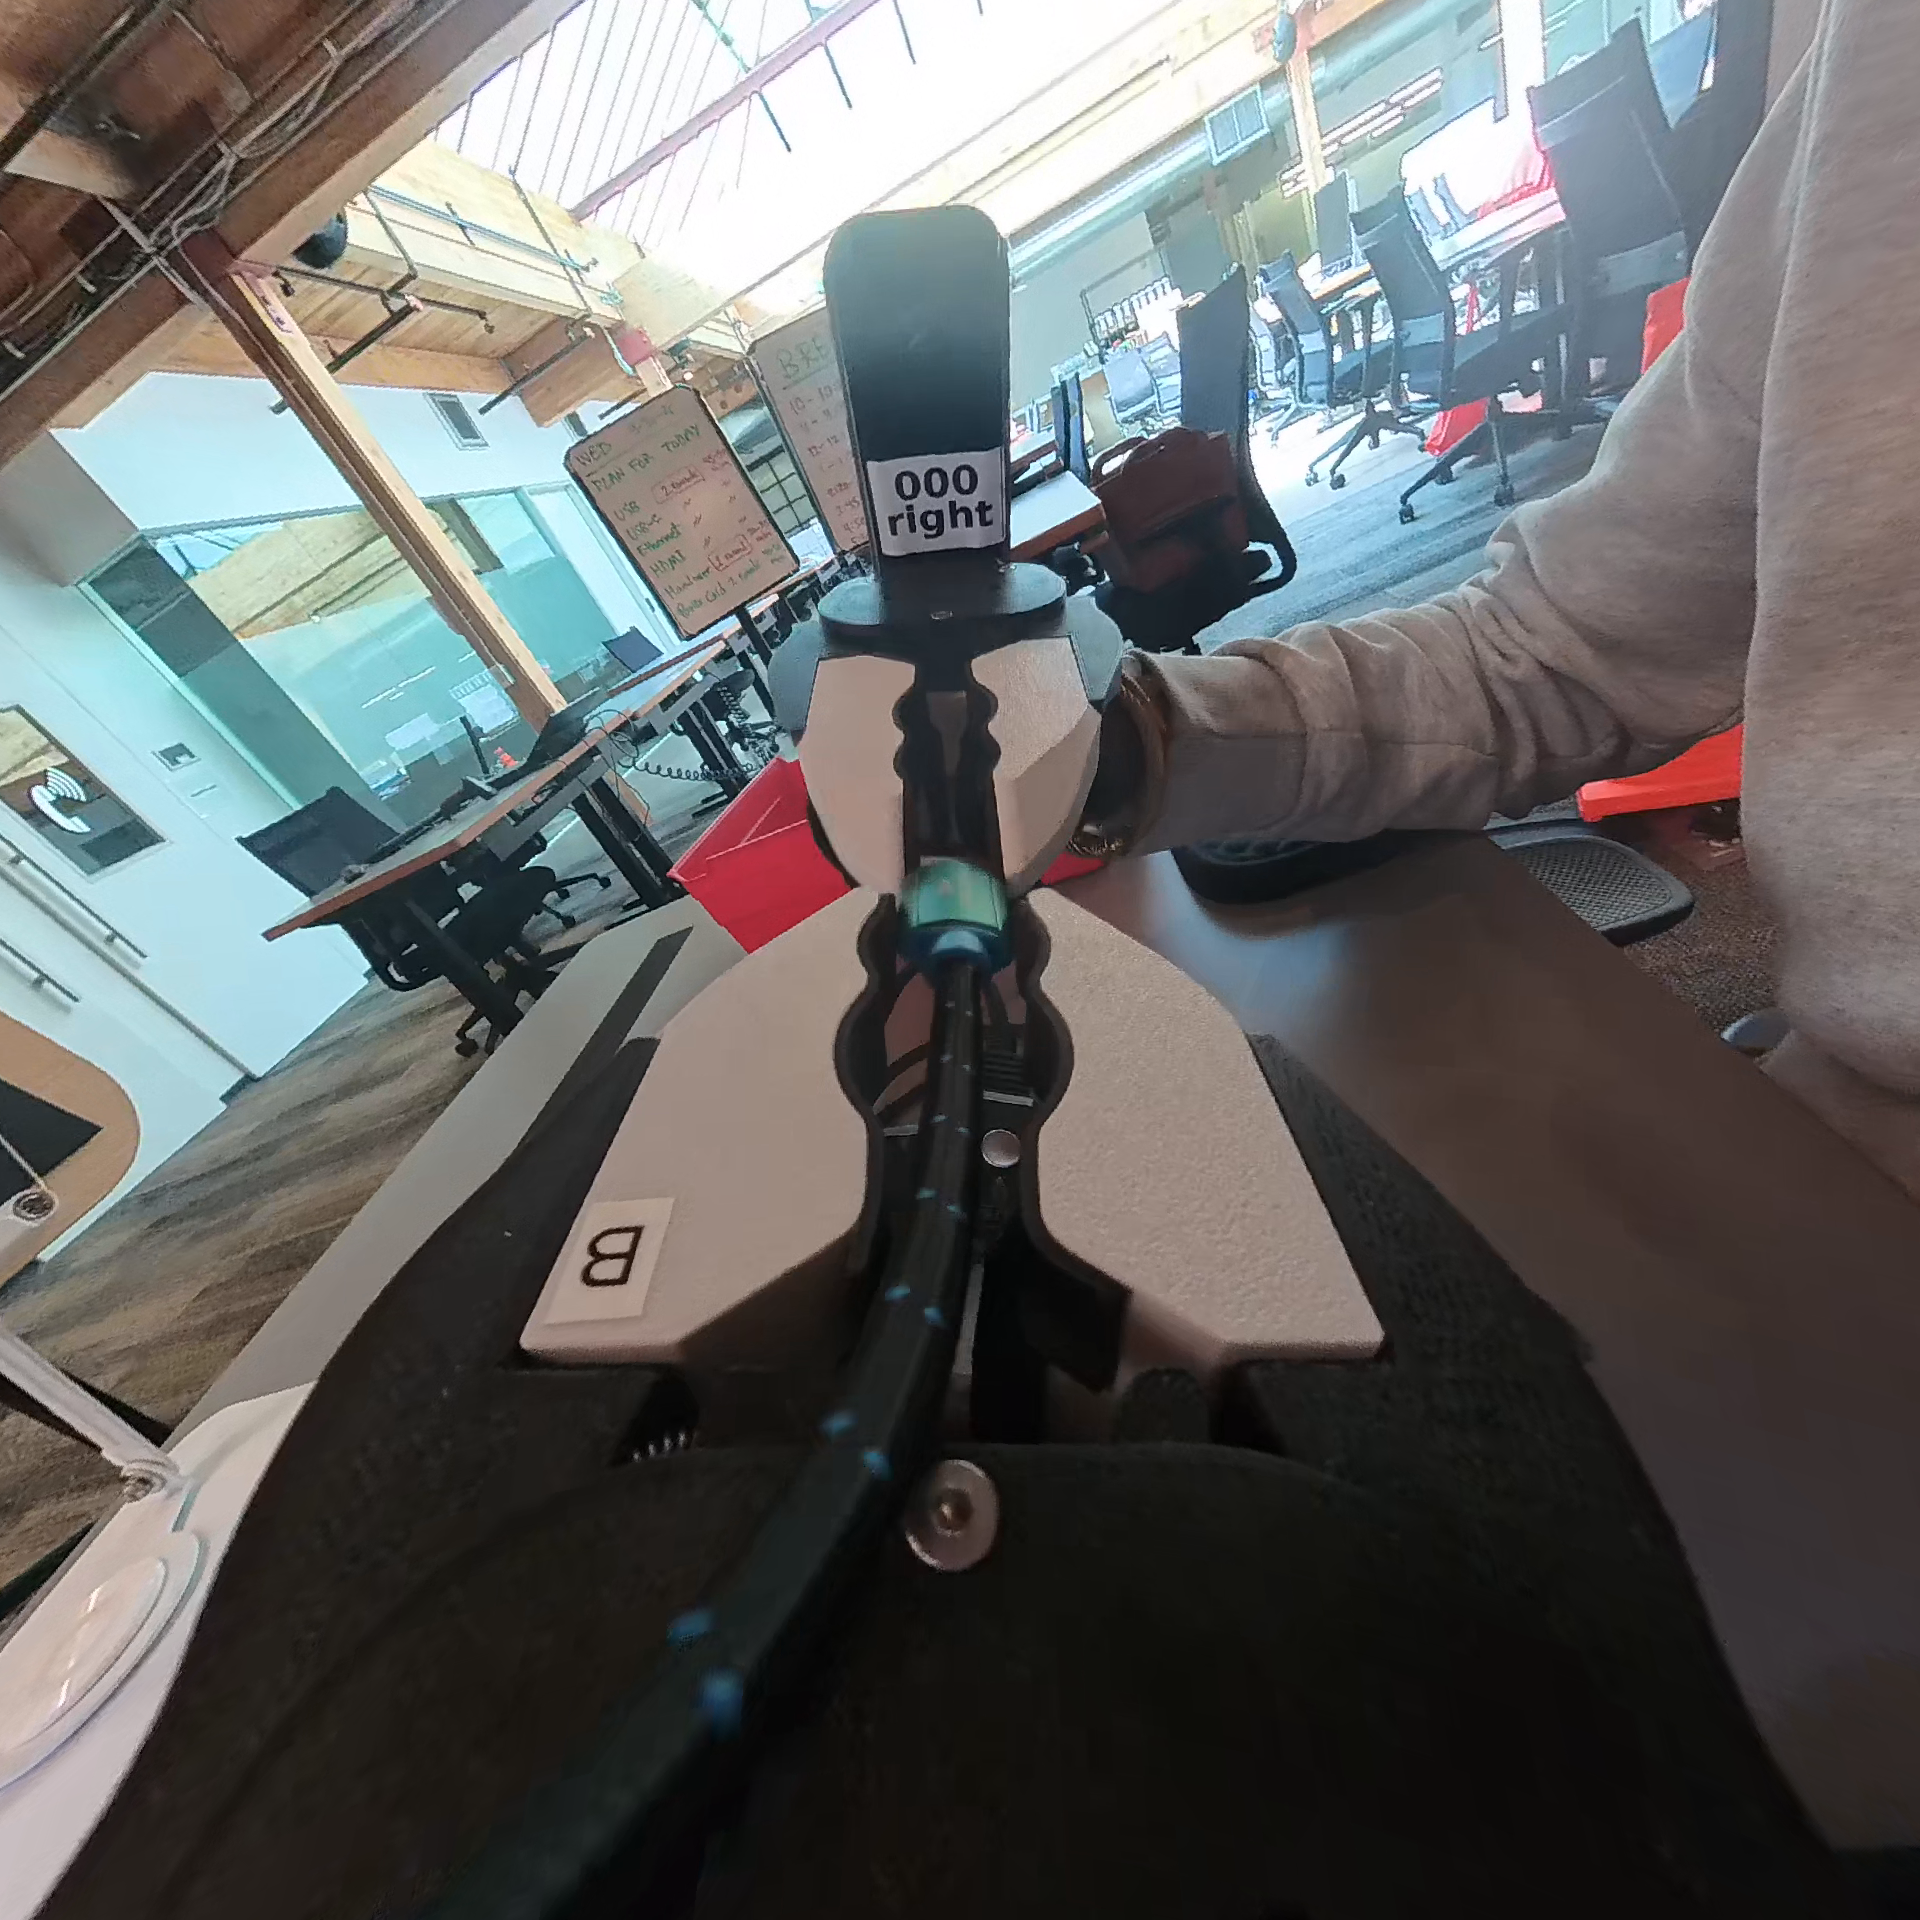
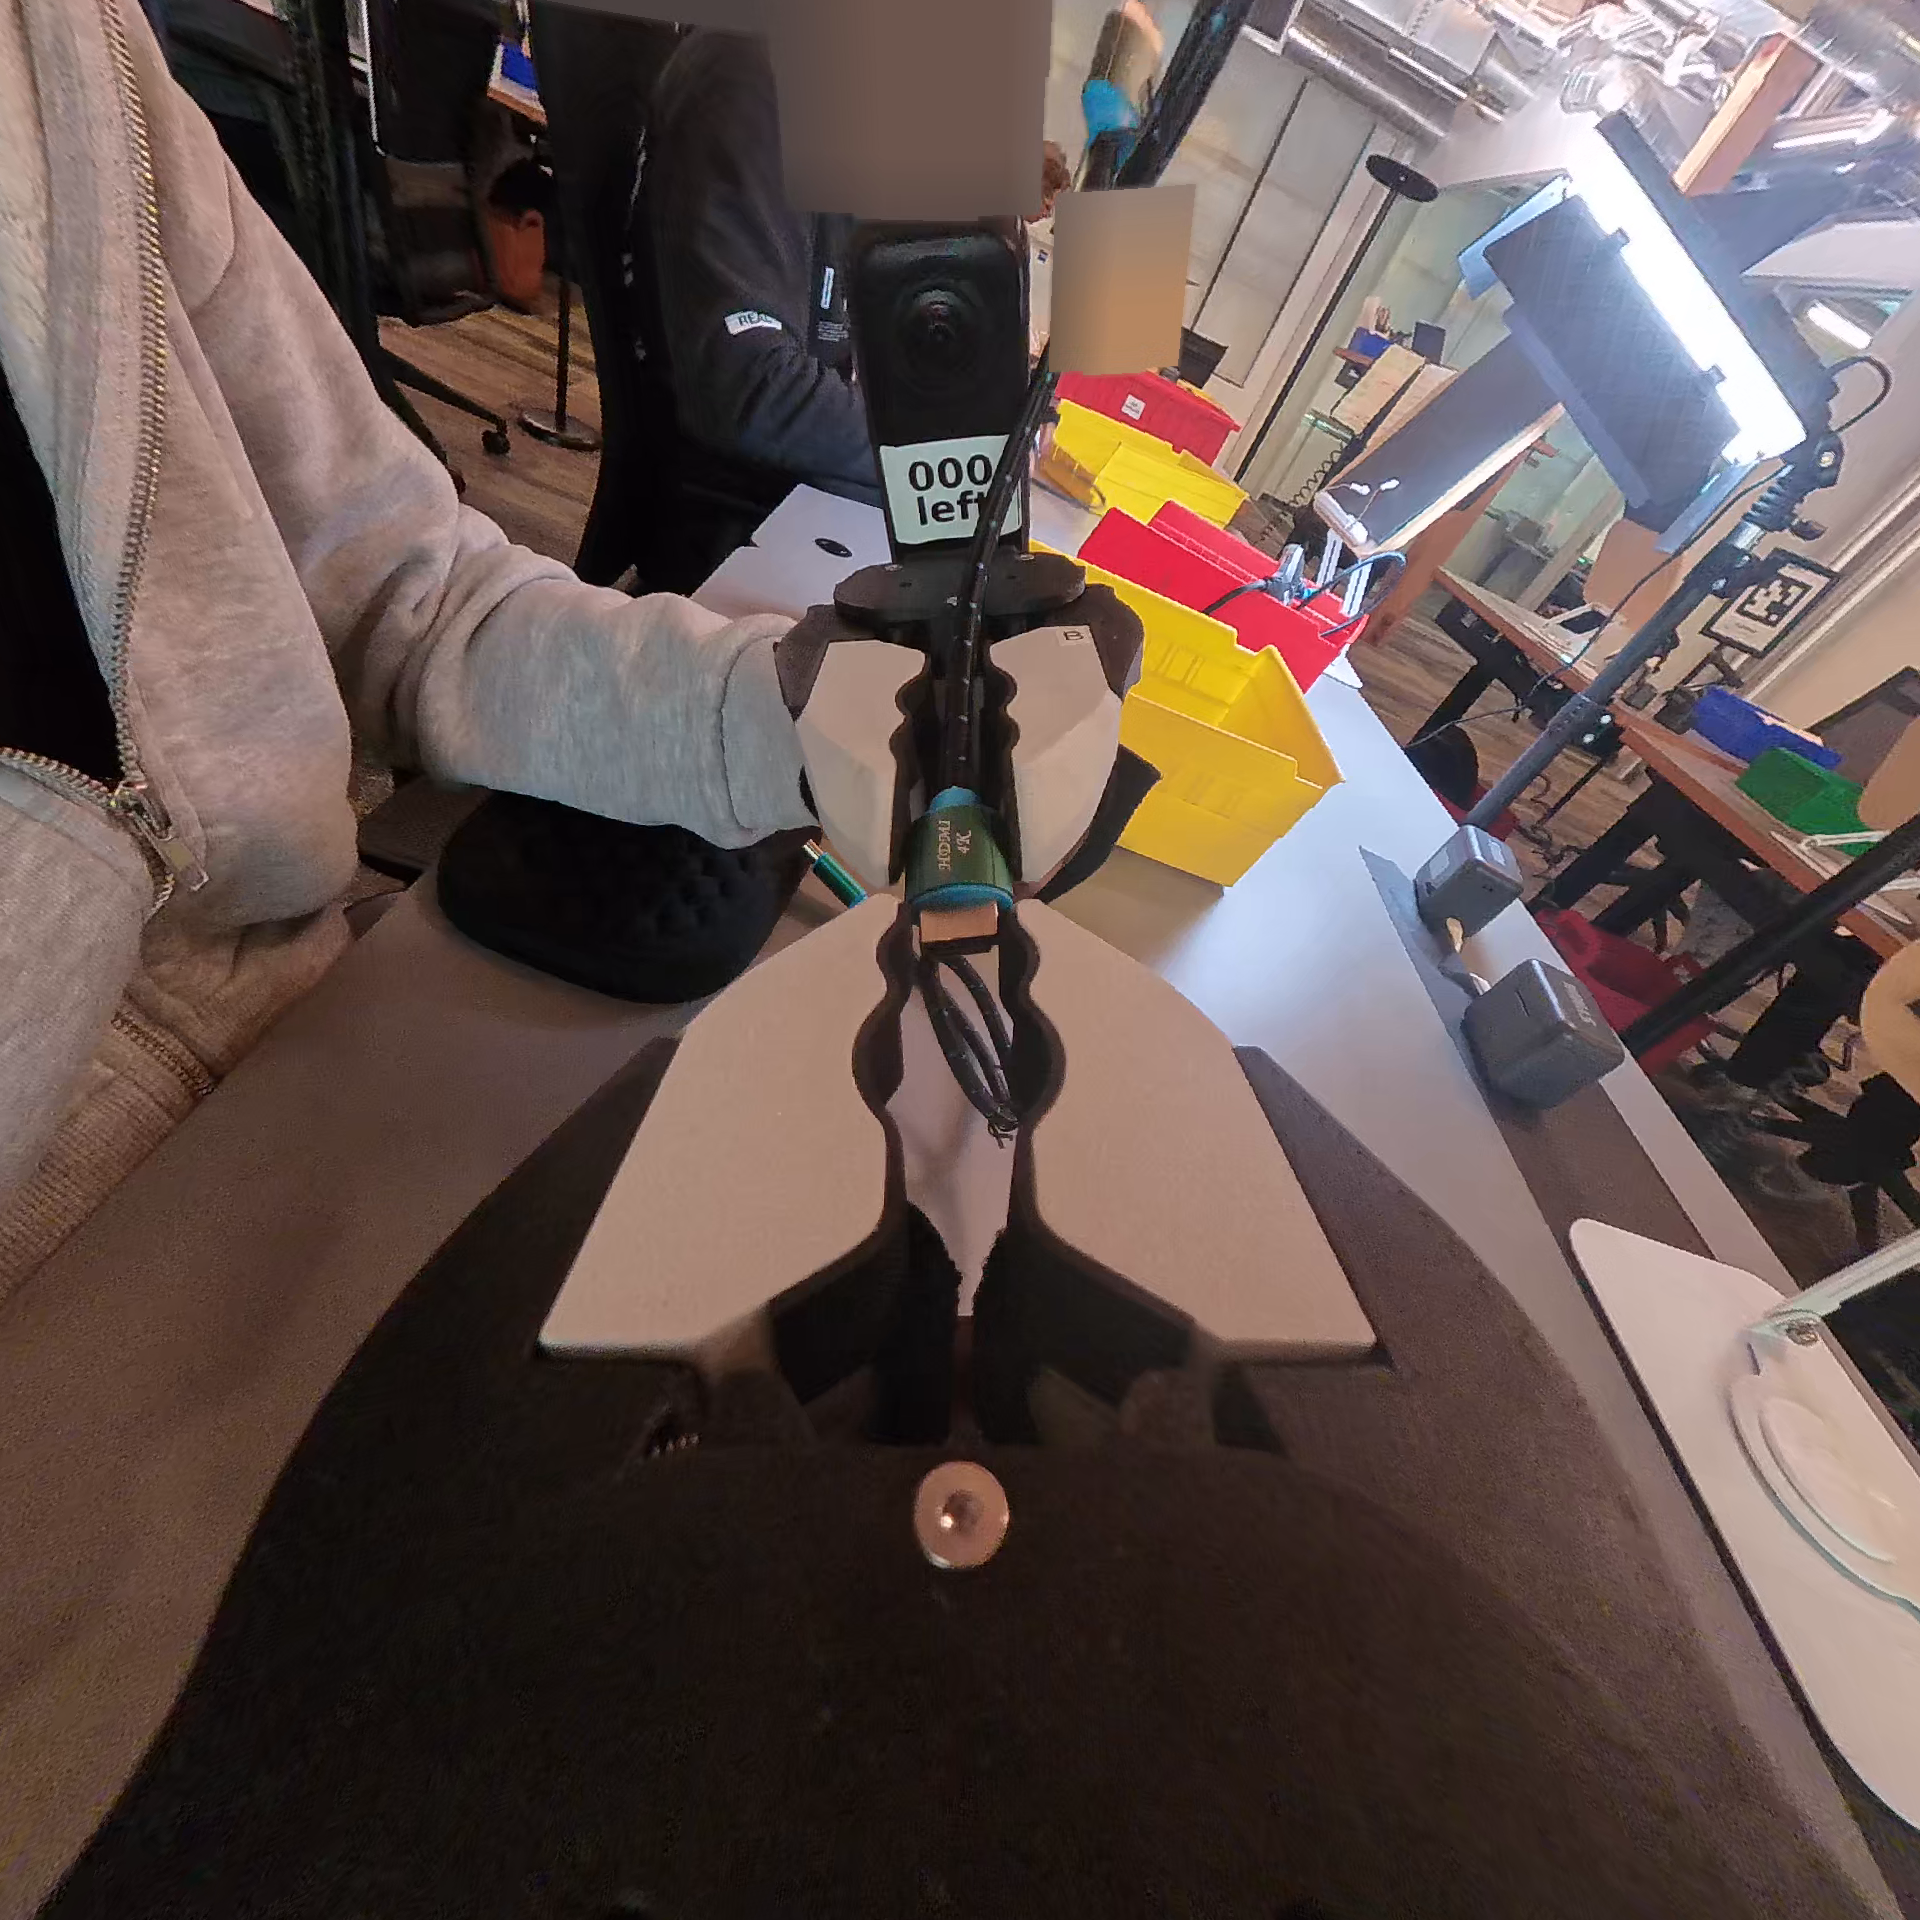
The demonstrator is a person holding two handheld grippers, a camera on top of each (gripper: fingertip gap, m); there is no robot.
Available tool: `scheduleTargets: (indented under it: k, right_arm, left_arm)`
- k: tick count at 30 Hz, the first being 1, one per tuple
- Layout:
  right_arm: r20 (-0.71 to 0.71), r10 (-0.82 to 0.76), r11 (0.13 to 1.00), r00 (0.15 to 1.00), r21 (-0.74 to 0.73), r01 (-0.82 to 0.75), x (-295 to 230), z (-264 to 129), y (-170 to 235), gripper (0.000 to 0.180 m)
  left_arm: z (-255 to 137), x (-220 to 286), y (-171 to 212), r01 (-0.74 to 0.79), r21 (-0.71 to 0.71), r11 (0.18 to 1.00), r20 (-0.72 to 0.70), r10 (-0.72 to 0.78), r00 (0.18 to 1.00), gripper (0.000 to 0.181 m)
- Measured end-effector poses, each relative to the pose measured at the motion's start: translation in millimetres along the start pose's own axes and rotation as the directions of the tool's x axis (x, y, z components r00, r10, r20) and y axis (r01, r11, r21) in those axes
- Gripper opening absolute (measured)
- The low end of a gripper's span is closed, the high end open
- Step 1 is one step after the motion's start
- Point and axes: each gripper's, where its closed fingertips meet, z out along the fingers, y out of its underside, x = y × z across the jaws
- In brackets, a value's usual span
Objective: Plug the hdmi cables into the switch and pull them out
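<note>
Teal-shelled HDMI plug (image 2: 954, 858) sits pinched at the tips of my left gripper (image 1: 948, 914), its gold connector end poking out toward my right gripper (image 2: 958, 920). Its black braided cable (image 1: 935, 1143) runs back between my left fingers (image 1: 748, 1143) toward the camera. My right fingers (image 2: 769, 1143) are pressed close together just in front of the plug; I cannot tell whether they touch it. Both grippers meet tip to tip above a grey table (image 2: 1299, 956). Beyond my left fingers stand yellow bins (image 2: 1216, 758).
</note>
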Motion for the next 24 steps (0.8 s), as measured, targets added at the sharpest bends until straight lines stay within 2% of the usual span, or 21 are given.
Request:
scheduleTargets:
  k: [16, 19, 22, 24]
  right_arm:
    - [-0.003, 0.033, 0.999, 0.999, 0.041, -0.033, 2, 5, 1, 0.015]
    - [-0.004, 0.031, 0.999, 1.0, -0.012, -0.031, 3, 2, 4, 0.017]
    - [-0.017, 0.05, 0.975, 0.999, -0.216, -0.053, 6, -15, 27, 0.061]
    - [-0.073, 0.033, 0.892, 0.997, -0.447, -0.063, 12, -37, 64, 0.076]
  left_arm:
    - [0, -1, 2, 0.024, 0.002, 1.0, 0.006, -0.024, 1.0, 0.021]
    - [3, -2, 4, 0.022, -0.028, 0.999, 0.019, -0.022, 1.0, 0.021]
    - [3, -9, 17, -0.006, -0.109, 0.994, 0.063, 0.013, 0.998, 0.021]
    - [2, -15, 24, 0.002, -0.135, 0.991, 0.094, 0.011, 0.996, 0.021]
